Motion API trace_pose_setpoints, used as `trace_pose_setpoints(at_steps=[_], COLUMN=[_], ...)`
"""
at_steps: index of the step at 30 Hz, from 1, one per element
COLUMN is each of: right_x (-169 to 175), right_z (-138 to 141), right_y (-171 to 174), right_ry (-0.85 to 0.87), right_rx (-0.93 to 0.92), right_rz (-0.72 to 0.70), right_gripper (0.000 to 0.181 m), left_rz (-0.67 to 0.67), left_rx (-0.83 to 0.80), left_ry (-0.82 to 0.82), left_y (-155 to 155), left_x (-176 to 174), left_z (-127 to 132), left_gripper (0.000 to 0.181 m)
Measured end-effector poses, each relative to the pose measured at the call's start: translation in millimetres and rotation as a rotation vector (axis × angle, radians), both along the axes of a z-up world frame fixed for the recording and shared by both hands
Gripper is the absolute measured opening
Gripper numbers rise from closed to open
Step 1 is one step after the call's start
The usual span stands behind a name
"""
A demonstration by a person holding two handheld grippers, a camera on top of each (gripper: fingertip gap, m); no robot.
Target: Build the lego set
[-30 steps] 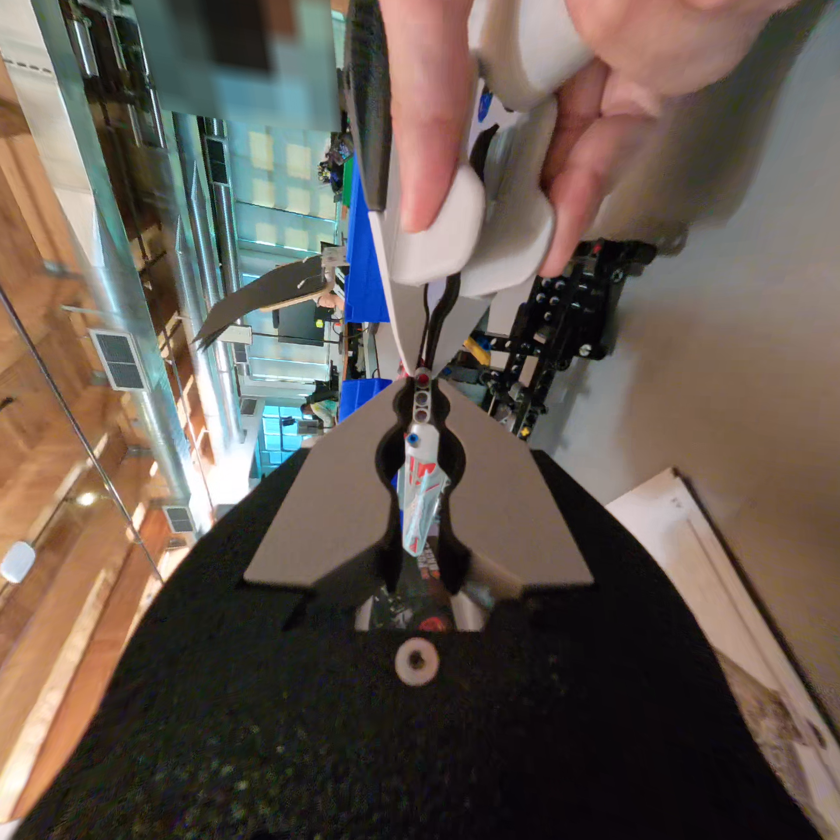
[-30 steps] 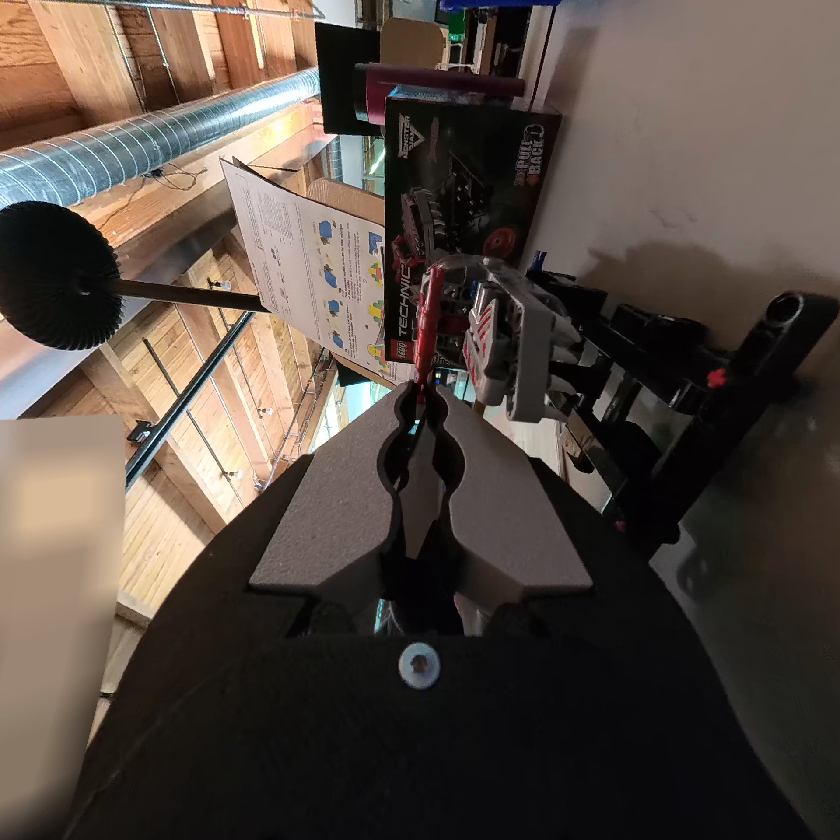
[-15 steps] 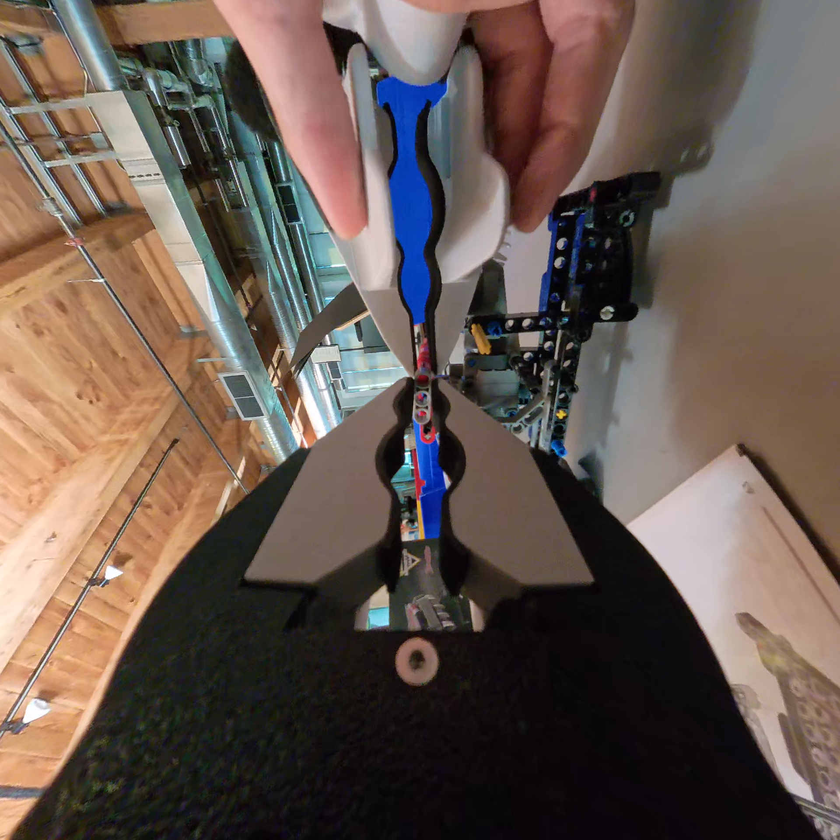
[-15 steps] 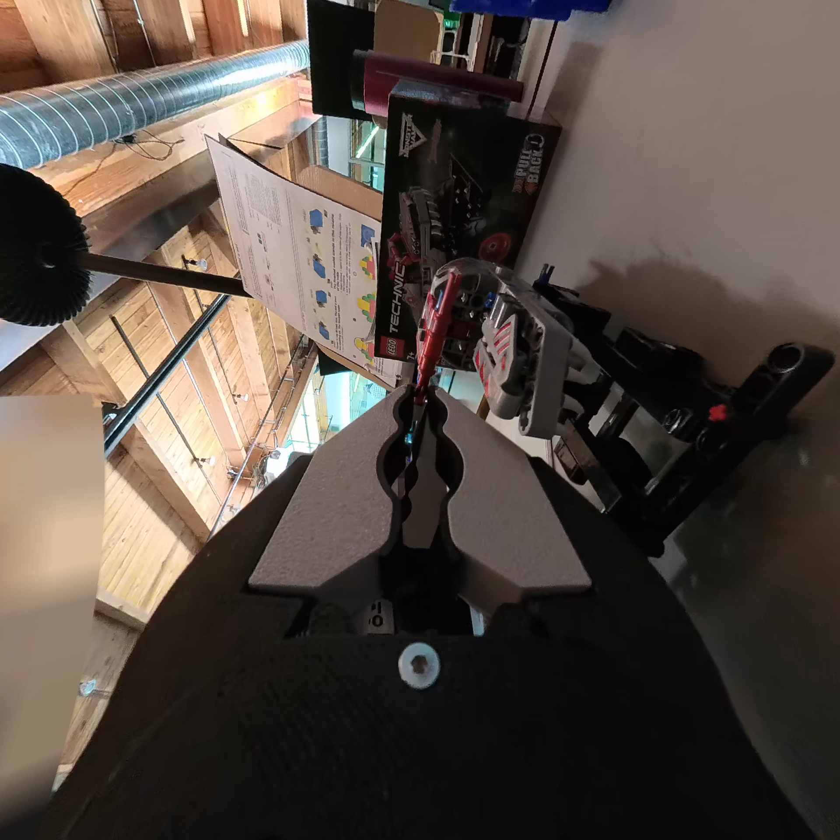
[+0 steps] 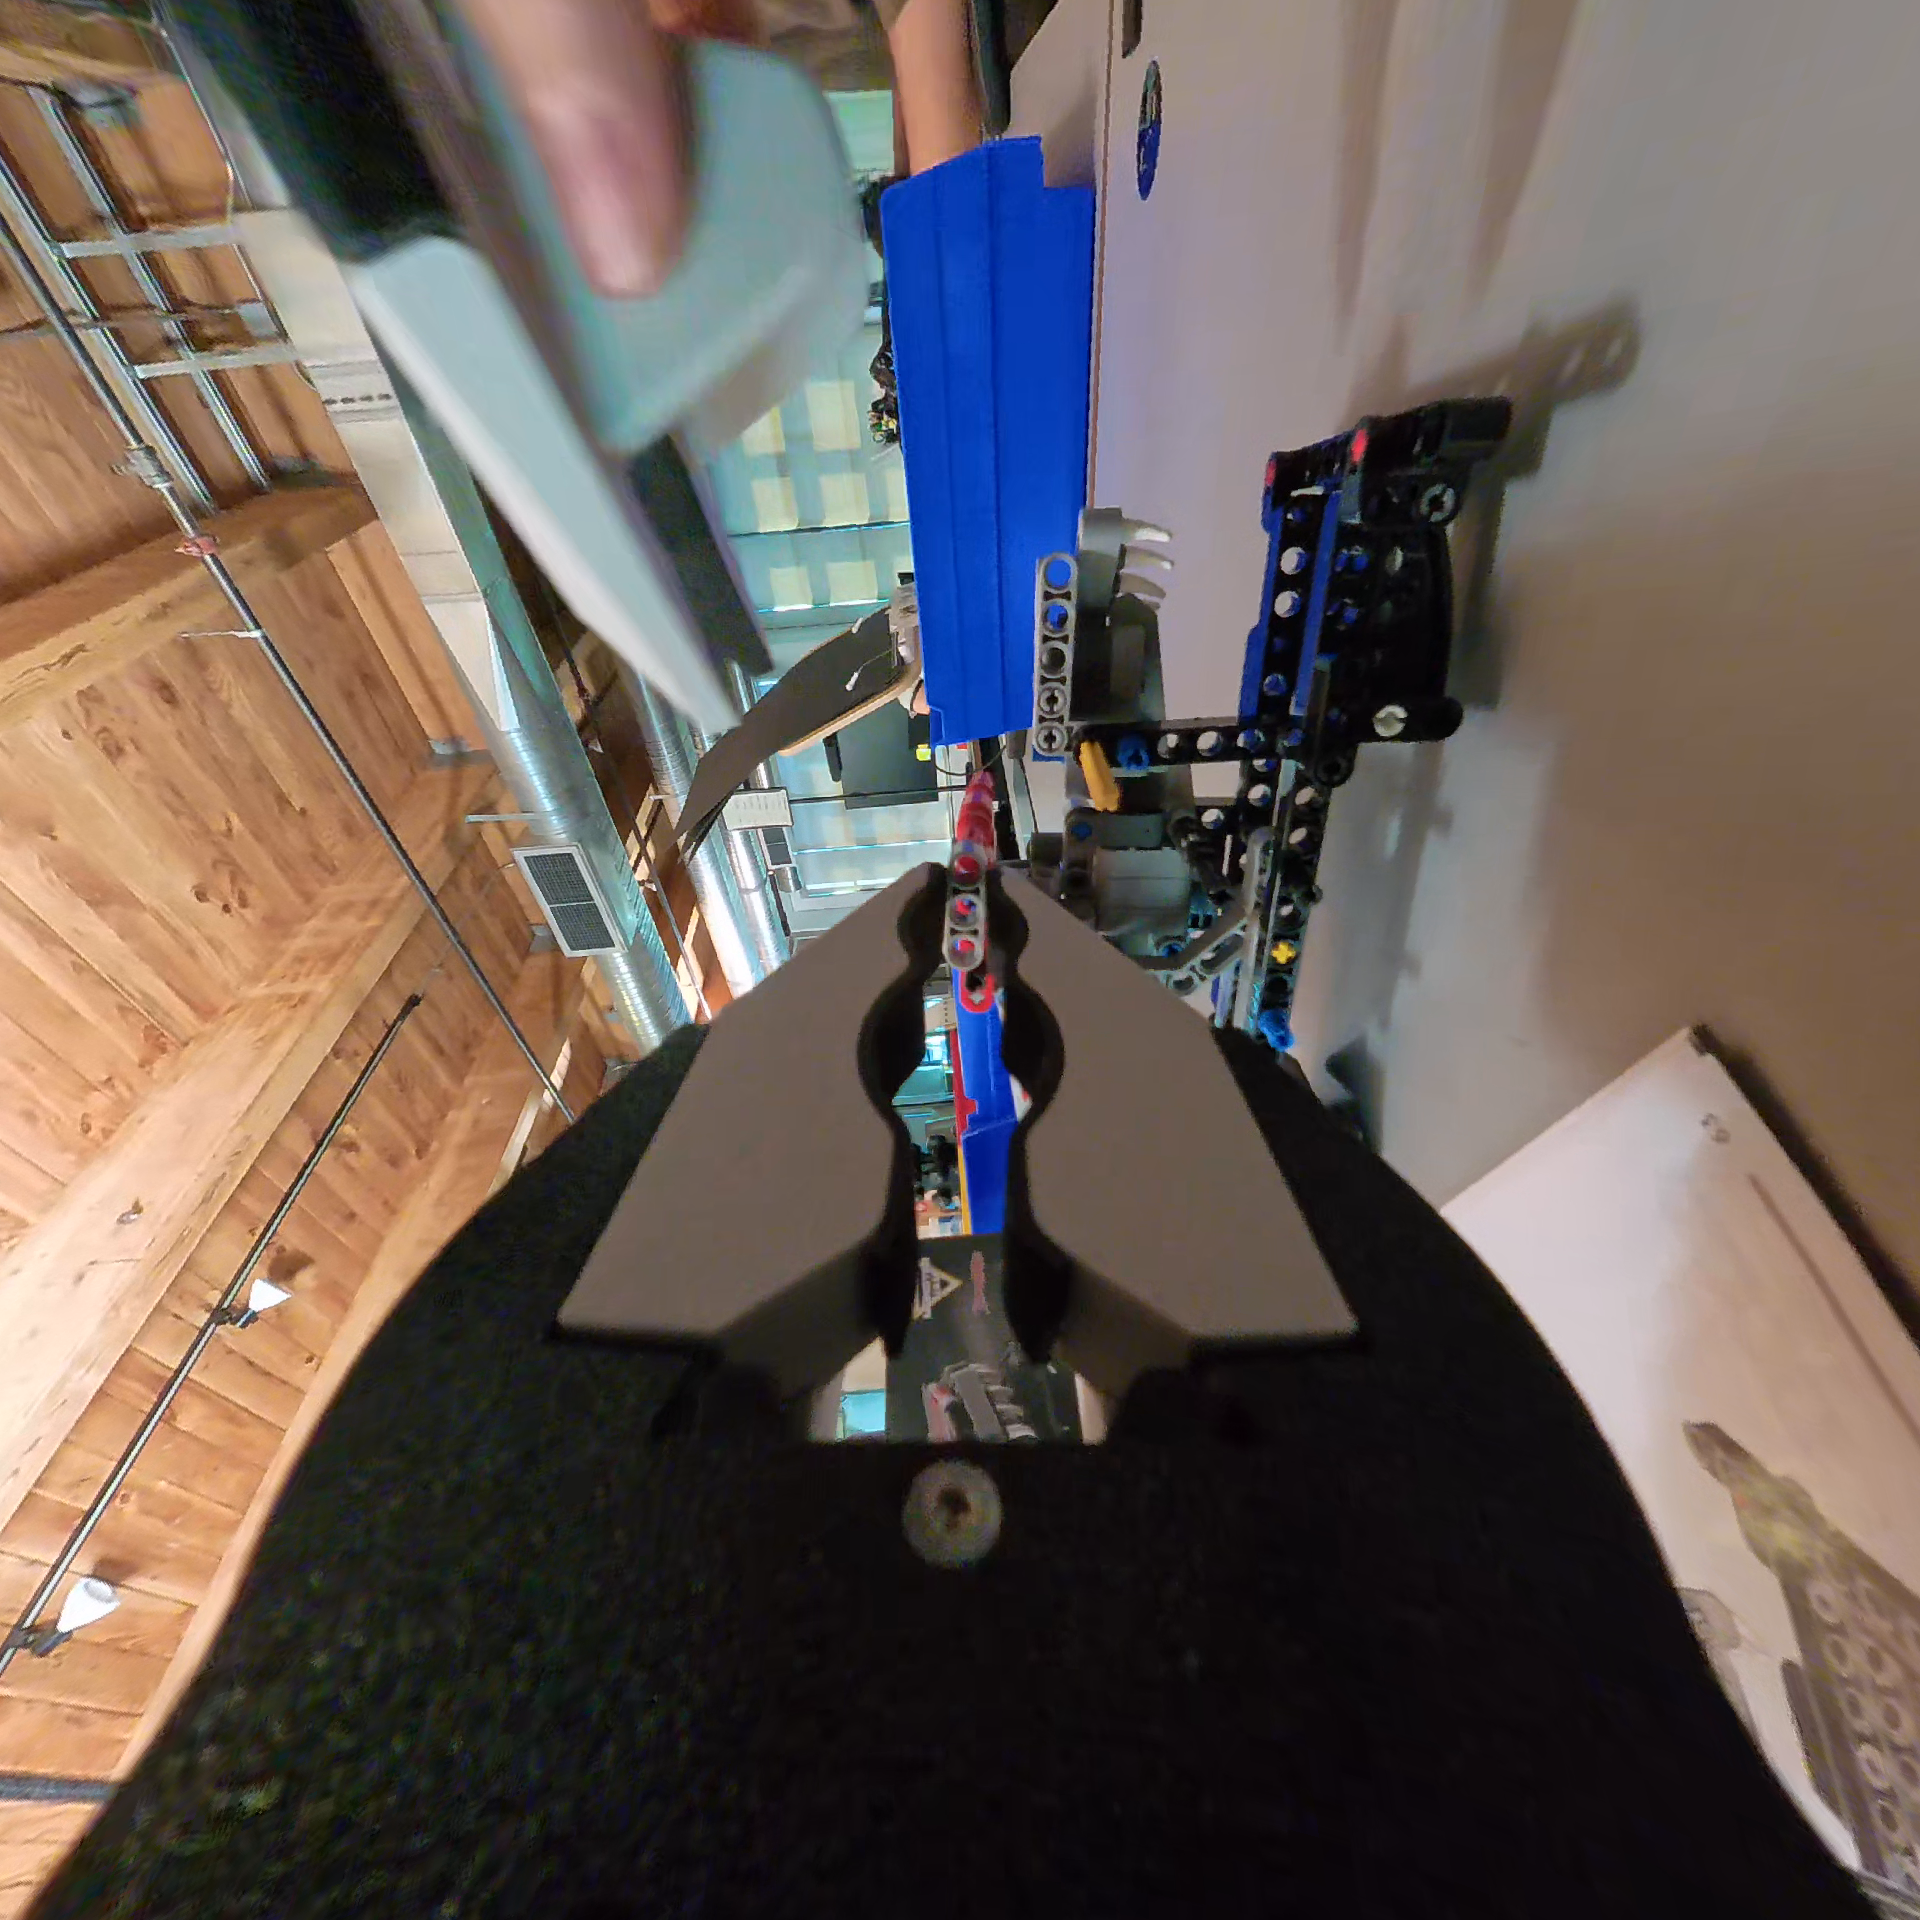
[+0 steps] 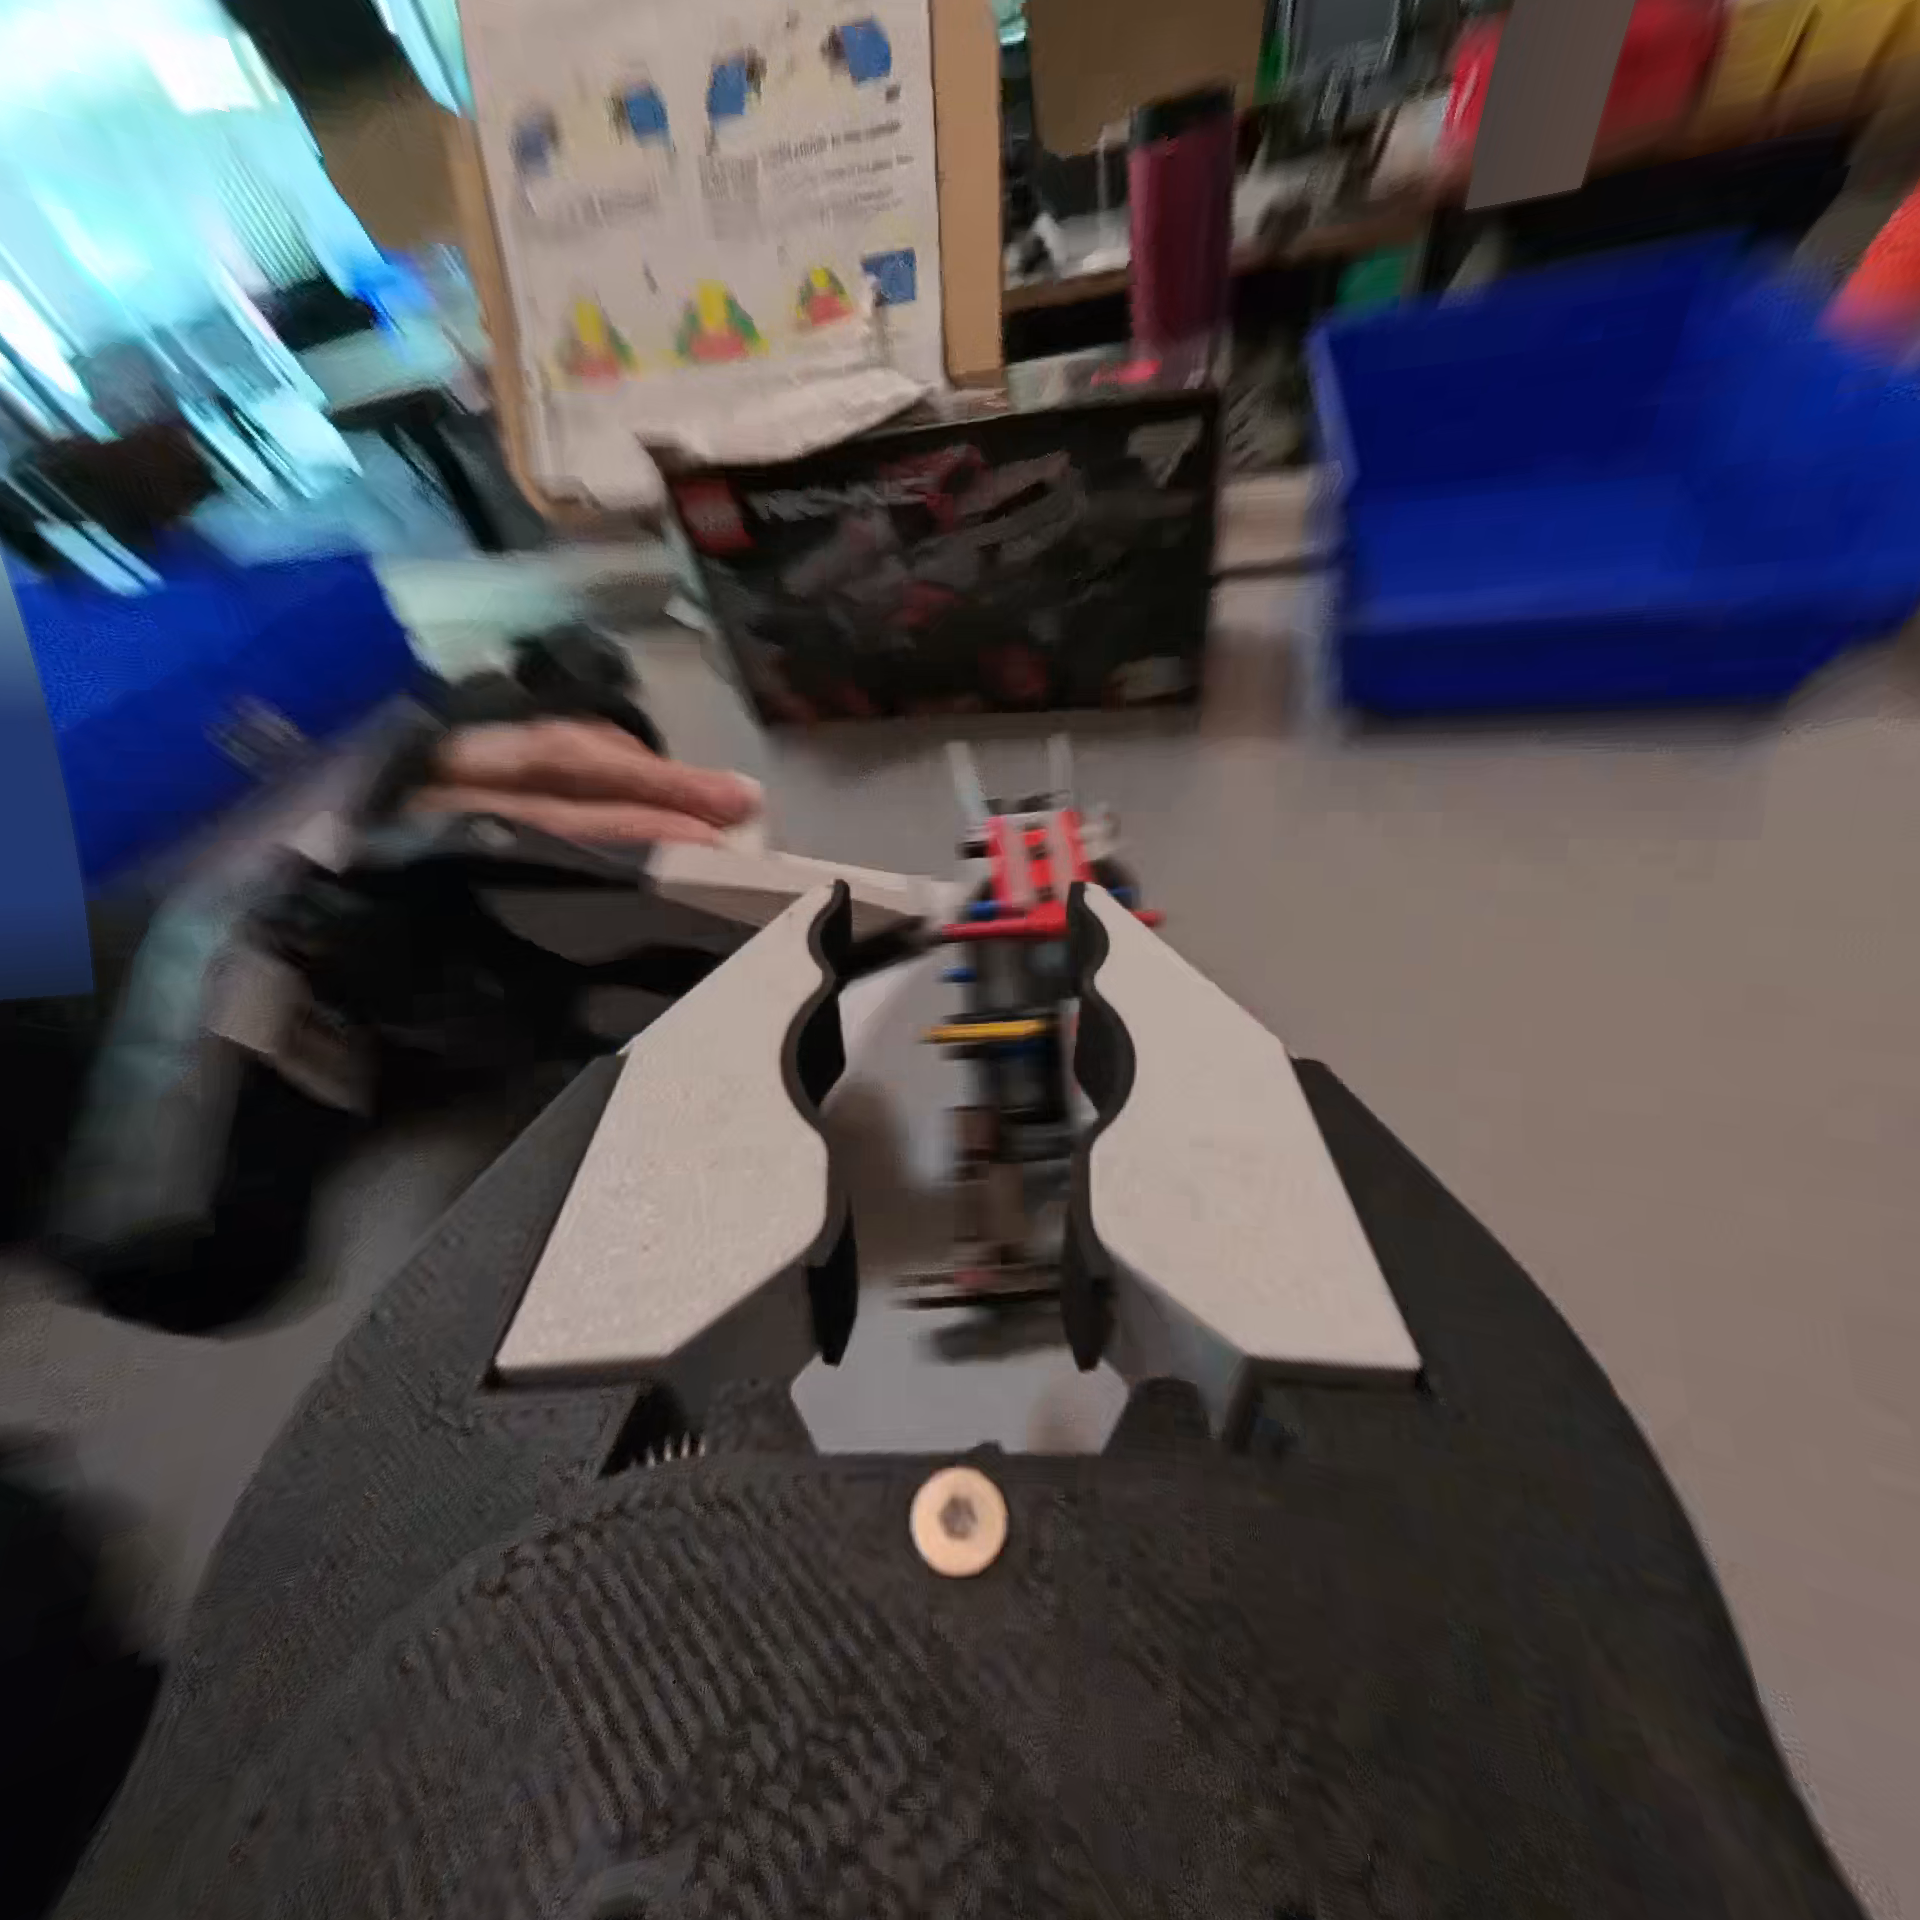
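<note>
My left gripper (image 5: 971, 883) is shut on a small grey lego beam with red and blue pins (image 5: 966, 920); a red part sticks out past the fingertips. The black-and-blue lego chassis (image 5: 1299, 727) stands on the table just beyond it. I cannot tell whether the held piece touches the chassis. My right gripper (image 6: 956, 899) is open and empty, with the blurred lego model (image 6: 1023, 935) ahead between its fingers. The left gripper (image 6: 727, 883) and a hand (image 6: 582, 779) show at the left of the right wrist view. The right gripper (image 5: 582, 395) is blurred at the top left of the left wrist view.
The lego box (image 6: 956, 592) stands behind the model. Blue bins stand at the back right (image 6: 1558, 540) and at the left (image 6: 208, 675). A blue bin (image 5: 987, 416) also shows in the left wrist view. The instruction booklet (image 5: 1714, 1351) lies on the grey table (image 6: 1507, 1039). Left tips to right tips: about 5 centimetres.
My right gripper has let go of the red lego part, opened and swung back from the model. My left gripper stays shut on its piece.
</note>
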State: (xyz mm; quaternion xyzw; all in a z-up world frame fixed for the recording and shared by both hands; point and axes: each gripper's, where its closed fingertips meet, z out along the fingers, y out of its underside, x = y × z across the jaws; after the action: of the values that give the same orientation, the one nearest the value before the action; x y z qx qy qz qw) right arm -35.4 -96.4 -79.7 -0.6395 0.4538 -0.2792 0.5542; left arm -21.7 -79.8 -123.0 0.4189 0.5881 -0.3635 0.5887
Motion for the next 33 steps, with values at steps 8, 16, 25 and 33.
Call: trace_pose_setpoints(at_steps=[8, 16, 25, 33], right_x=[18.6, 26.3, 26.8, 27.3], right_z=[-24.2, -35.2, -49.3, -44.3], right_y=[2.3, 3.7, 9.5, 18.5], right_ry=[-0.467, -0.72, -0.841, -0.911], right_rx=[-1.209, -1.596, -1.597, -1.459], right_rz=[0.192, 0.311, 0.408, 0.393], right_gripper=[0.032, 0.024, 0.018, 0.003], left_rz=[-0.019, -0.022, -0.021, -0.023], left_rx=[-0.012, -0.015, -0.018, -0.02], left_ry=[0.065, 0.068, 0.085, 0.131], left_y=[-0.7, -5.1, -8.5, -10.9], left_x=[-0.2, 0.0, -0.9, -1.8], left_z=[-1.3, -0.9, 3.8, 3.9], left_gripper=[0.004, 0.004, 0.004, 0.004])
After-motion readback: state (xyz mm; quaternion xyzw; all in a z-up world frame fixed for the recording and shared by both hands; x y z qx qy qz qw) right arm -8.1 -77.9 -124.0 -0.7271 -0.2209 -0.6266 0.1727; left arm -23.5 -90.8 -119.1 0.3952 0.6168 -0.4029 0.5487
